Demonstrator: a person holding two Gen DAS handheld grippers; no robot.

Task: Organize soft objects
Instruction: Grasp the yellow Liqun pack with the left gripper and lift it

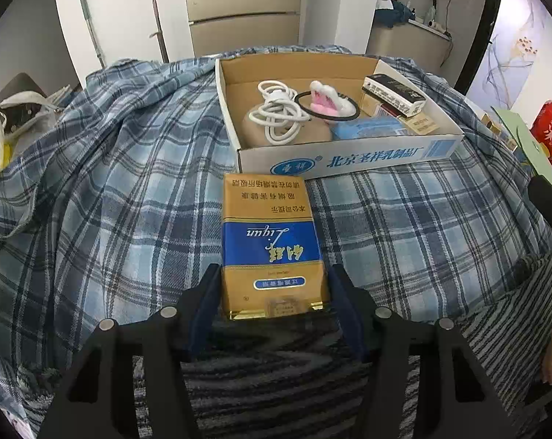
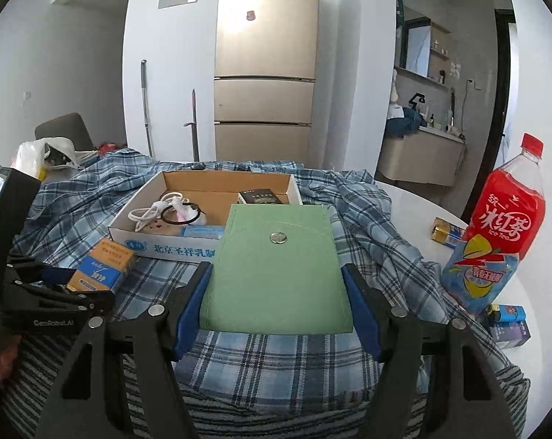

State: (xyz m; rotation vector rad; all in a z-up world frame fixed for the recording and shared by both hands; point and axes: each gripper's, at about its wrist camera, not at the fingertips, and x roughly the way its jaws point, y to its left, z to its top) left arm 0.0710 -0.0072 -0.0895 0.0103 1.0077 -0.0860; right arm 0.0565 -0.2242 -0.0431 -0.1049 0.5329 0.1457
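two grippers, each clamped on something. the left gripper [image 1: 274, 285] pinches the near end of a gold-and-blue liqun cigarette pack [image 1: 272, 245] between its blue pads [image 1: 343, 292], the pack's far end reaching just short of the cardboard tray [image 1: 349, 161]. the right gripper [image 2: 276, 292] squeezes a green snap-button pouch [image 2: 276, 274] by both side edges, held above the blue plaid cloth [image 2: 367, 219] — its far edge overlaps the tray's front right corner in the right wrist view. under both lies the plaid cloth over a striped one [image 1: 276, 384]. farther on, the tray holds a coiled white cable [image 1: 276, 113], a black hair tie [image 1: 327, 108] with a pink-and-white piece, a blue tissue pack [image 1: 367, 128] and a black-and-white box [image 1: 393, 95]. right of the cloth stands a red ice tea bottle [image 2: 495, 226] on the white table [image 2: 415, 205], with small boxes near it — beyond, a beige fridge [image 2: 265, 73].
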